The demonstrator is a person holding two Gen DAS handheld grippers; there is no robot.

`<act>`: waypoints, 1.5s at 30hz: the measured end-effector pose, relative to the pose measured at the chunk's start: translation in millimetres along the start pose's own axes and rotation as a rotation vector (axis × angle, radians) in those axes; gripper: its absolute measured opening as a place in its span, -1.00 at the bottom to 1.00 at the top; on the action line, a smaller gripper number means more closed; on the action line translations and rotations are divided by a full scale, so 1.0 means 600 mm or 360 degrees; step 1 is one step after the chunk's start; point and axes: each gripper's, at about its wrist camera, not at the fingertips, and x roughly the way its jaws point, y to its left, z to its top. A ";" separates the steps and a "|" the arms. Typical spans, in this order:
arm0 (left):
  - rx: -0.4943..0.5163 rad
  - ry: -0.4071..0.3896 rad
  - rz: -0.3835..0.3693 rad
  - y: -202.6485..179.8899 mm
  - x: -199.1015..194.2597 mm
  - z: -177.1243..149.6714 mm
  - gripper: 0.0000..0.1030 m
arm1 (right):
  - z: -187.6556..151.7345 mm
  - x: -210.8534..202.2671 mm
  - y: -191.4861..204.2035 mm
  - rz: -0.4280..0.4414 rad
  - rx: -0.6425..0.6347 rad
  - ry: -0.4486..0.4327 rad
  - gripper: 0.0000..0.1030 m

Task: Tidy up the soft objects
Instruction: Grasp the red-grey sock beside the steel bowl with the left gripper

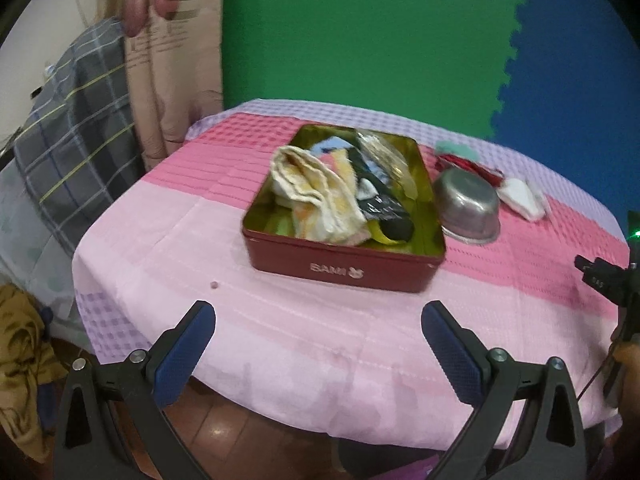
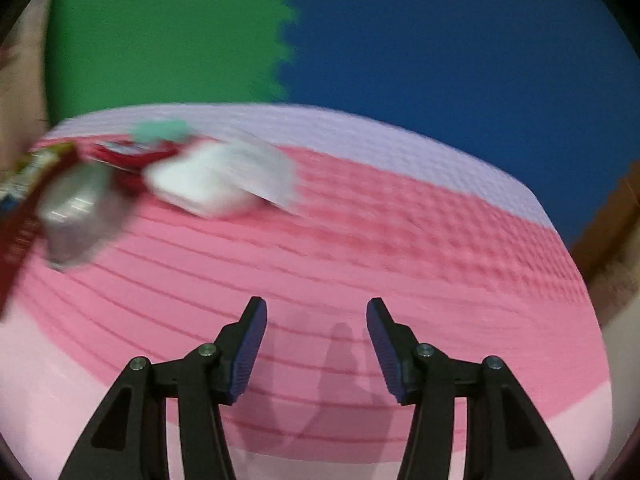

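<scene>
Soft cloths lie bunched in the red tin at mid-desk, long axis running from the near edge toward the far one. White folded cloth rests right of the steel bowl. Left gripper stands wide, empty, touching nothing. Right gripper stands partly open, empty, above the pink cover.

The tin sits at the bench's centre with a towel and socks in it. At its 3 o'clock stands an upturned bowl; at the bowl's 2 o'clock lies a folded cloth.
</scene>
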 end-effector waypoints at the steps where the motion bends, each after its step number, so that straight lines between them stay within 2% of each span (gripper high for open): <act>1: 0.0022 0.0009 -0.0009 -0.005 0.002 -0.001 0.98 | -0.011 0.010 -0.018 -0.0027 0.0029 0.0036 0.04; 2: 0.0037 0.0019 -0.0019 -0.008 0.004 -0.002 0.98 | -0.017 0.014 -0.046 0.0054 0.0135 0.0062 0.07; 3: 0.0051 0.0032 -0.0036 -0.012 0.006 -0.004 0.98 | -0.019 0.010 -0.060 0.0071 0.0192 0.0043 0.13; 4: 0.0056 0.0041 -0.0054 -0.016 0.007 -0.006 0.98 | -0.022 0.011 -0.070 0.0040 0.0233 0.0052 0.31; 5: 0.0058 0.0046 -0.0073 -0.019 0.008 -0.008 0.98 | -0.023 0.016 -0.074 0.0038 0.0247 0.0078 0.34; 6: 0.0062 0.0049 -0.0085 -0.022 0.008 -0.009 0.98 | -0.022 0.023 -0.072 0.0049 0.0240 0.0114 0.34; 14: 0.0211 0.0039 -0.0171 -0.079 -0.008 0.006 0.98 | -0.026 0.023 -0.079 0.0077 0.0254 0.0105 0.35; 19: 0.0287 0.0099 -0.0443 -0.135 -0.005 0.084 0.98 | -0.023 0.027 -0.078 0.0103 0.0259 0.0101 0.36; 22: 0.0325 0.0229 -0.0608 -0.186 0.032 0.158 0.98 | -0.024 0.025 -0.079 0.0129 0.0256 0.0097 0.44; 24: 0.0292 0.0293 -0.0668 -0.217 0.071 0.205 0.98 | -0.025 0.022 -0.076 0.0152 0.0251 0.0093 0.47; 29: 0.0193 0.0461 -0.0704 -0.271 0.185 0.296 0.98 | -0.025 0.021 -0.076 0.0201 0.0247 0.0084 0.48; 31: 0.0094 0.0559 -0.0693 -0.285 0.239 0.322 0.98 | -0.025 0.021 -0.076 0.0224 0.0244 0.0079 0.48; 33: 0.0022 0.0645 -0.0712 -0.294 0.282 0.334 0.98 | -0.025 0.022 -0.075 0.0247 0.0241 0.0074 0.48; 38: -0.0080 0.0817 -0.0645 -0.301 0.361 0.332 0.98 | -0.024 0.020 -0.076 0.0289 0.0239 0.0066 0.48; 41: -0.0110 0.0875 -0.0673 -0.303 0.384 0.324 0.98 | -0.024 0.020 -0.077 0.0304 0.0244 0.0063 0.48; 45: -0.0123 0.0927 -0.0654 -0.312 0.417 0.320 0.98 | -0.024 0.019 -0.078 0.0321 0.0252 0.0058 0.48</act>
